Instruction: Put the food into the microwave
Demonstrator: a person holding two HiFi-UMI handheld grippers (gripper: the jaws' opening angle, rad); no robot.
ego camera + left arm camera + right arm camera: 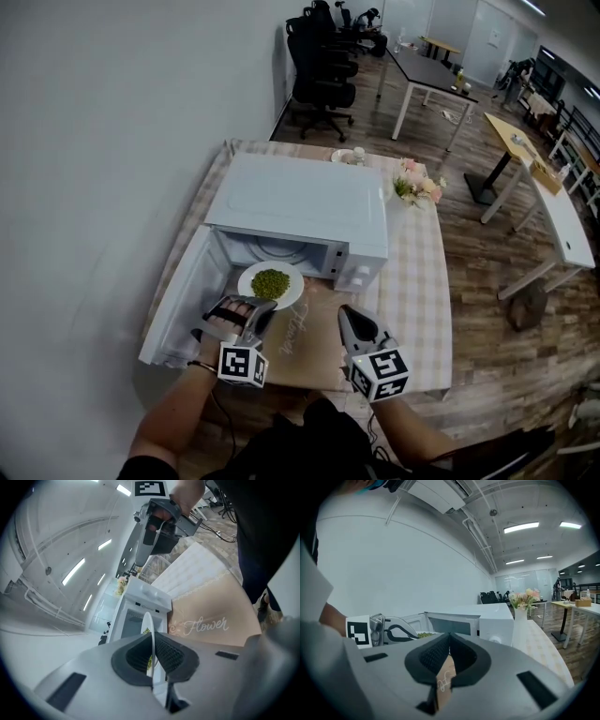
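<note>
The white microwave (300, 202) stands on the table with its door (178, 300) swung open to the left. A white plate (286, 292) of green food (270, 283) hangs just in front of the open cavity. My left gripper (255, 317) is shut on the plate's near rim, which shows edge-on (149, 630) in the left gripper view. My right gripper (352, 324) hovers over the brown "Flower" mat (309, 342), to the right of the plate, shut with nothing in it. In the right gripper view the microwave (487, 618) lies ahead and the food (424, 634) shows at the left.
A vase of flowers (415, 187) stands right of the microwave on the checked tablecloth (417, 281). A small dish (345, 156) sits behind the microwave. The wall runs along the left. Office chairs (319, 66) and desks (427, 70) stand farther back.
</note>
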